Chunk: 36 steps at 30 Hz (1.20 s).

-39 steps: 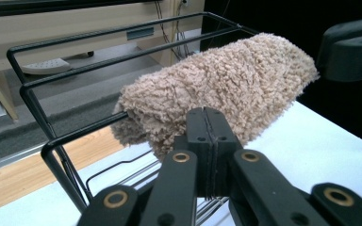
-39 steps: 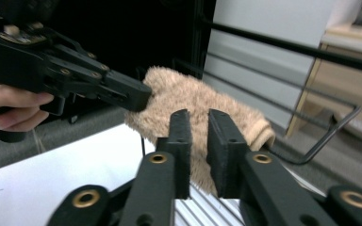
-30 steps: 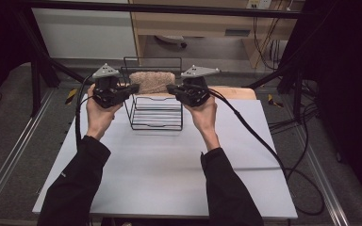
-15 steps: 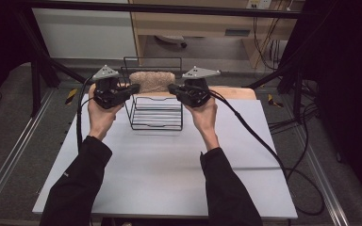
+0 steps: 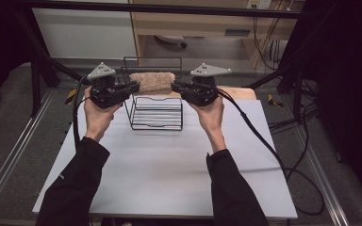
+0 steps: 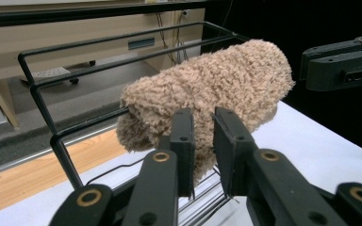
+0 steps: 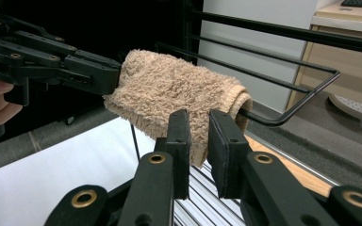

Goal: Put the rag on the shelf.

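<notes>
Towel draped on the wire rack

Both claws, left claw [image 6: 201,136] and right claw [image 7: 199,136], have just been opening, released from the beige towel [image 5: 152,81] hanging over the rack [image 5: 156,123].

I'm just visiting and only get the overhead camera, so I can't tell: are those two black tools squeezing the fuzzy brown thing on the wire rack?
Observer: No. In the left gripper view, the left gripper has a gap between its jaws. They have just been opening, and the towel hangs in that gap unpinched.
Operator: And the other one?
Observer: It's the same in the right gripper view. The right gripper has jaws that have just been opening, and the towel's edge hangs loose between them.
Operator: So what keeps it up?
Observer: It is folded over a top rail of the wire rack, and the rail pokes out of the fold's end.
</notes>
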Motion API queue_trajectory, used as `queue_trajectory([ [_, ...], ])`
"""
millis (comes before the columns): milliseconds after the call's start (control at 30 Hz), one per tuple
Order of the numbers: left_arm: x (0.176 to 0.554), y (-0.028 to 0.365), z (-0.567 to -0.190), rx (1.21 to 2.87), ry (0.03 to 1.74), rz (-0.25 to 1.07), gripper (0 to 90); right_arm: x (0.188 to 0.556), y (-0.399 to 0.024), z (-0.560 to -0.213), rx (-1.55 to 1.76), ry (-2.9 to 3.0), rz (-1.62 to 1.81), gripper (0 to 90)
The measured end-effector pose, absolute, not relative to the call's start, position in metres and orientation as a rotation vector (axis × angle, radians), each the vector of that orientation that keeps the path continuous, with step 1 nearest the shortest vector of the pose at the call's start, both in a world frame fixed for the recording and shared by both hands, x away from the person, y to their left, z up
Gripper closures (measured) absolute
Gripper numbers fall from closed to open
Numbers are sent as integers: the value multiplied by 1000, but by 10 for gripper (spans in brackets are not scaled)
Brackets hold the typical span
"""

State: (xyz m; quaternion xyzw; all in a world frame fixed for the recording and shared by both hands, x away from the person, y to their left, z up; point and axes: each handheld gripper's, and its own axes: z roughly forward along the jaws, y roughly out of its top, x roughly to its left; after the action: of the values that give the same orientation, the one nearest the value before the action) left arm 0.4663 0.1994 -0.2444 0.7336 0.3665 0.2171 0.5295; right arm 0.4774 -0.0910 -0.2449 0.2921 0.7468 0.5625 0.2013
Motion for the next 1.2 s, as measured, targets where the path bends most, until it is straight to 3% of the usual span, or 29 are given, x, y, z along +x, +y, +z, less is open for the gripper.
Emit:
queue_trajectory([
  [233,463,199,-239,1746,874,520,664,474,-96,-240,817,2079,1586,746],
  [300,462,199,-238,1752,877,520,571,472,-99,-238,818,2077,1583,701],
  [333,461,199,-238,1753,878,528,571,472,-99,-238,818,2077,1583,701],
  [600,455,207,-244,1785,886,544,348,465,-106,-235,827,2109,1585,503],
  [1033,439,216,-271,1860,881,552,155,455,-127,-251,881,2137,1581,185],
  [1200,435,220,-284,1881,894,524,95,452,-139,-263,906,2152,1576,110],
])
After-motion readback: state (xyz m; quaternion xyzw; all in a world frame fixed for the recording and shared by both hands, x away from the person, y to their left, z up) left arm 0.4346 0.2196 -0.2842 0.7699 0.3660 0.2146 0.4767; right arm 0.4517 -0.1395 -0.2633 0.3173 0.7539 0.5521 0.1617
